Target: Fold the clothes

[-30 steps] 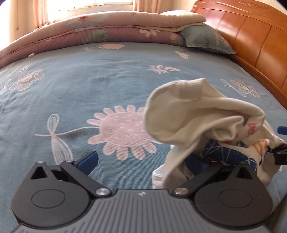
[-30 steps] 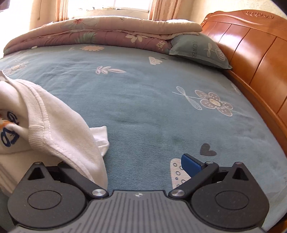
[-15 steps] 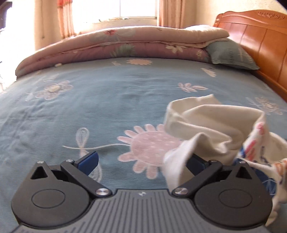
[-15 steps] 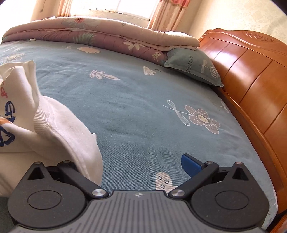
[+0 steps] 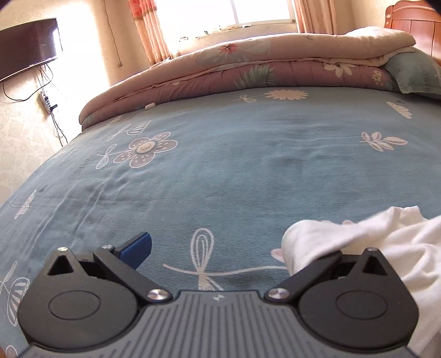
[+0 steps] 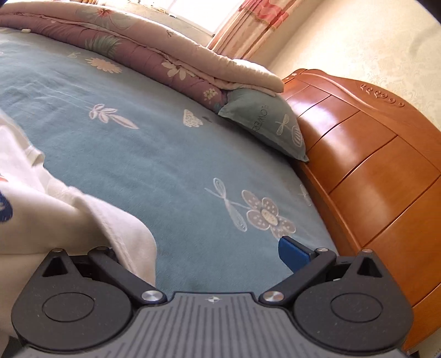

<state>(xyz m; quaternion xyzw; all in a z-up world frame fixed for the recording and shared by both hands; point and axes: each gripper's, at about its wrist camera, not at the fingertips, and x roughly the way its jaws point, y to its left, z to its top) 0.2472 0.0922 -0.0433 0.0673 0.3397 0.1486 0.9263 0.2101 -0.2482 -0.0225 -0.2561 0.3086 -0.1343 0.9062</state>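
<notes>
Your left gripper [image 5: 217,252] and right gripper [image 6: 198,252] stand spread wide, pinching nothing. The white garment [image 5: 386,242] drapes one finger of each, seemingly for spreading on the bed [image 5: 234,165].

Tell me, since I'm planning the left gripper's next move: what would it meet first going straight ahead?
Probably the blue bedsheet, which lies open ahead of the left gripper; the folded quilt comes later. The white garment sits off to its right.

bright daylight | window [image 5: 261,12] blown out | fisheye edges warped | garment [image 5: 386,242] perhaps motion-blurred
</notes>
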